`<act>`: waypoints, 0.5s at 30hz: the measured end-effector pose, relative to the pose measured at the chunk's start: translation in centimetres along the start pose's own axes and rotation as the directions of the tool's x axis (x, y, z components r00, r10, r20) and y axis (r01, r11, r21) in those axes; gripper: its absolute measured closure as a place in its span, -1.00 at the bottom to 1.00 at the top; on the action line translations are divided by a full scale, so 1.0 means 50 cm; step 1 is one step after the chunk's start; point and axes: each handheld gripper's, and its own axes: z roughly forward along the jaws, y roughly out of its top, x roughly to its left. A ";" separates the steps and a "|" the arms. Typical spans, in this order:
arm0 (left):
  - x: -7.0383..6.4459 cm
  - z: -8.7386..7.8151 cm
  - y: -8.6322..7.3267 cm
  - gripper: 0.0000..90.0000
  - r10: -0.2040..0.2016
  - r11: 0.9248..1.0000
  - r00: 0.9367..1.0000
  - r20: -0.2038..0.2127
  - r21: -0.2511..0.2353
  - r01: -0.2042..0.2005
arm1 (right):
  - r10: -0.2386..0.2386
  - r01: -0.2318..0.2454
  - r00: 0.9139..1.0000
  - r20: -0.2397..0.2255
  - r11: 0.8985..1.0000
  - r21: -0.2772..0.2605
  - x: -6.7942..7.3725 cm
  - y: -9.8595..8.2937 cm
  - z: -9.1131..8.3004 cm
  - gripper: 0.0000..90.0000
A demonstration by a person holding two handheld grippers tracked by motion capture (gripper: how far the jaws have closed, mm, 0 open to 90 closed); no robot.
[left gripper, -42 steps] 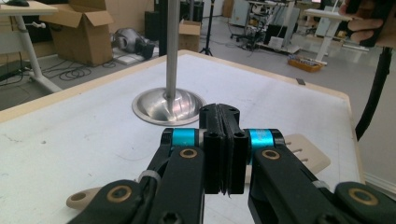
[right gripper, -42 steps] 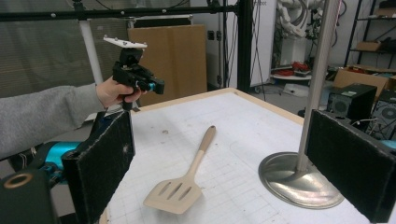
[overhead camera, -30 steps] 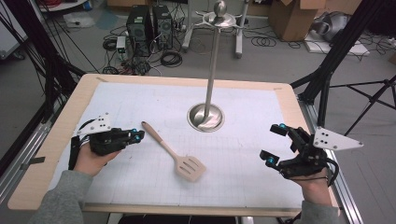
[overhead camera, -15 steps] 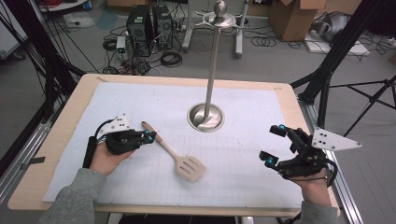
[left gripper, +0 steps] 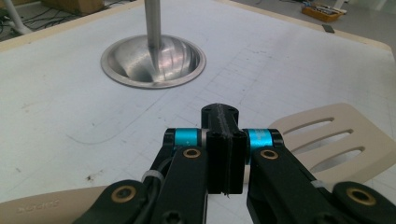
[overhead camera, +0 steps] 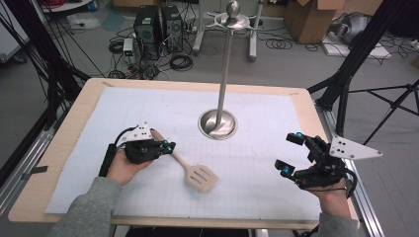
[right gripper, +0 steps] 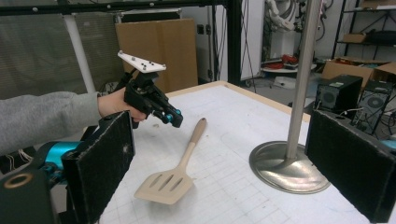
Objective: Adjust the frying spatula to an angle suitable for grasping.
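Your left gripper (overhead camera: 167, 146) hangs just above the spatula's handle, its black jaws pressed flat together with nothing between them; in the left gripper view (left gripper: 223, 154) the padded faces meet in one seam, flanked by blue collars and brass screws. From the right gripper view that gripper (right gripper: 173, 117) sits above and to the left of the handle tip, so whether it touches the wood cannot be told.

Your right gripper (overhead camera: 286, 153) is at the near right of the table, jaws spread wide. In its own view (right gripper: 219, 163) the two pads are coarse, black and felt-like, cut off at the bottom edge.

The spatula (overhead camera: 190, 168) lies flat near the middle of the mat, pale wood, with a rounded handle pointing far-left and a slotted blade pointing near-right. In the left gripper view the gripper's links hide the middle of the handle; only the slotted blade (left gripper: 336, 140) and a stretch of handle with faint, unreadable lettering show.

Beyond it stands a stand (overhead camera: 218, 123): a polished, dished metal base and a slim pole, well apart from both grippers. The pole's top is cut off in both gripper views.

The mat (overhead camera: 148, 108) is white with a faint grid, scuffed in places, over a light wooden table (overhead camera: 64, 148).
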 end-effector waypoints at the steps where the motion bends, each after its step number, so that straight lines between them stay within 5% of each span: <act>1: 0.000 0.008 -0.002 0.99 -0.018 1.000 1.000 -0.001 0.019 0.018 | -0.005 0.005 1.000 -0.002 1.000 -0.001 0.000 0.000 0.001 -0.84; 15: 0.001 0.052 -0.016 0.99 0.025 0.995 0.999 0.032 0.092 -0.028 | -0.001 0.001 1.000 -0.005 1.000 0.006 0.004 0.000 -0.004 -0.83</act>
